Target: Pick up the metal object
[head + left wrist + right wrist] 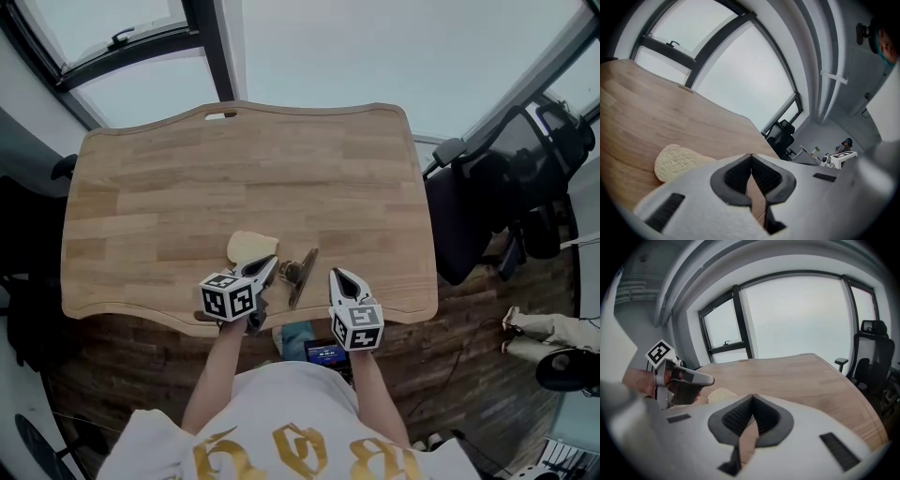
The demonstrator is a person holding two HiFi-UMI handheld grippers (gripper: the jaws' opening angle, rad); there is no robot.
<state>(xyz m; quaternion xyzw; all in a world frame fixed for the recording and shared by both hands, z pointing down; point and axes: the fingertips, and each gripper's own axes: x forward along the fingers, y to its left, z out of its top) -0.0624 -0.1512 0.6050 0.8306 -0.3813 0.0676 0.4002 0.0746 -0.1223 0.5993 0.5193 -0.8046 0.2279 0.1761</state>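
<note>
The metal object, a dark flat bar with a round knob on its left side, lies near the front edge of the wooden table. My left gripper is just left of it, jaws shut and empty, tip close to the knob. My right gripper hovers just right of the bar, also shut and empty. A slice of bread lies beside the left gripper, also visible as the bread in the left gripper view and the bread in the right gripper view. Neither gripper view shows the metal object.
A black office chair stands by the table's right side. A phone with a lit screen rests at the person's lap below the front edge. Windows run behind the table. The left gripper shows in the right gripper view.
</note>
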